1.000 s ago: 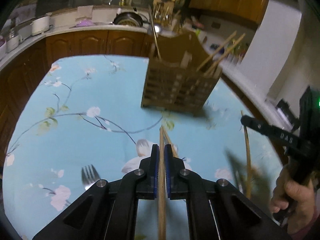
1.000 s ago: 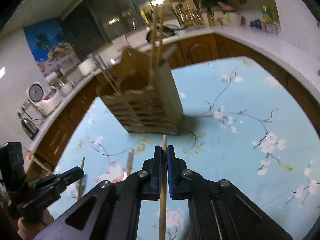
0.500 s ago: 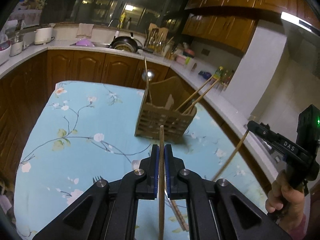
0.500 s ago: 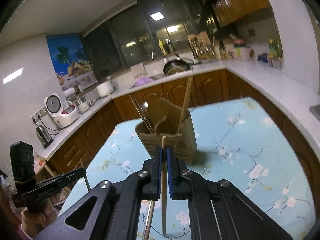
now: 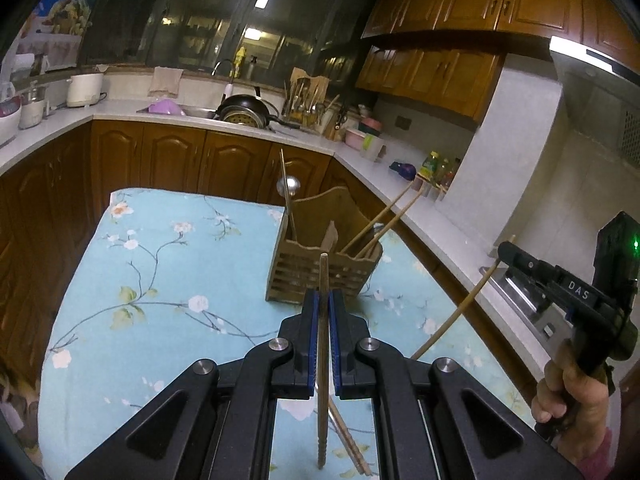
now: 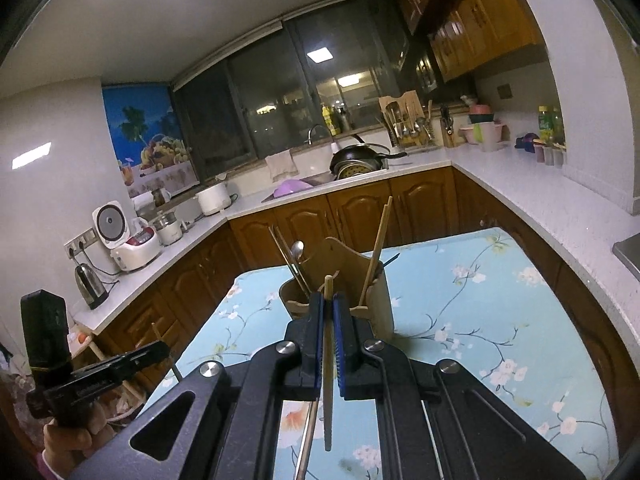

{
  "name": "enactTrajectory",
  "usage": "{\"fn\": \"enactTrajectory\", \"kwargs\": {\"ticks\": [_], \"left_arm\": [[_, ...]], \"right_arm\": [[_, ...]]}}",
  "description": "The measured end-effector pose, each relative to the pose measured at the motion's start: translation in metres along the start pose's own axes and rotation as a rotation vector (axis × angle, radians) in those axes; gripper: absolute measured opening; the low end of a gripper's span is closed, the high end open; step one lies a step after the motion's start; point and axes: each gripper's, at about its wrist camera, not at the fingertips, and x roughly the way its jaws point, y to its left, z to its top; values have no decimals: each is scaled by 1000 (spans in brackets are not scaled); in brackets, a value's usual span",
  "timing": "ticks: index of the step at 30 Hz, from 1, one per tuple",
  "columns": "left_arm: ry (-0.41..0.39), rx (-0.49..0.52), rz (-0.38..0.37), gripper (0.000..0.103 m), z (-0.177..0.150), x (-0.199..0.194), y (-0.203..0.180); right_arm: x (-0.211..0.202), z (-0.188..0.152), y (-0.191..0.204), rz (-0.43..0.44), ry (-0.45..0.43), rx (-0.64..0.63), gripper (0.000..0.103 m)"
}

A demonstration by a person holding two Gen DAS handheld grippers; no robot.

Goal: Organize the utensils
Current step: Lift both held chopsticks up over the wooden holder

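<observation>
A wooden utensil holder (image 5: pixel 324 276) (image 6: pixel 352 268) stands on the floral blue tablecloth (image 5: pixel 168 272). It holds a metal spoon (image 5: pixel 289 188), two chopsticks (image 5: pixel 384 216) and other pieces. My left gripper (image 5: pixel 323 300) is shut on a wooden chopstick (image 5: pixel 322 360), raised above the table in front of the holder. My right gripper (image 6: pixel 328 304) is shut on a pale chopstick (image 6: pixel 328 360), also raised and facing the holder; it shows at the right of the left wrist view (image 5: pixel 560 284). Two chopsticks (image 5: pixel 352 444) lie on the cloth below the left gripper. A metal utensil handle (image 6: pixel 308 440) lies under the right gripper.
Wooden cabinets and a white counter (image 5: pixel 168 116) wrap the table on the far and right sides, with a pan (image 5: pixel 244 108), a rice cooker (image 6: pixel 124 236), a kettle (image 6: pixel 90 284) and jars. The left gripper shows at the lower left of the right wrist view (image 6: pixel 120 364).
Both grippers have risen and tilted up with their chopsticks. The holder now looks farther and lower, and the kitchen fills more of both views. The fork on the cloth has left view.
</observation>
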Motion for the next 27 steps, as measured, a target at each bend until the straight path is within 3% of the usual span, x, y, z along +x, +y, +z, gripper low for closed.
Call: {"fn": "enactTrajectory", "kwargs": {"ticks": [15,27], "left_arm": [[-116,28,28,3,35,12,3],[-267,75,38,3,80,50,-3]], "right_arm": [[8,29,-6,-20,-74,-7,5],[28,84,-5,-45,-193,-21,5]]}}
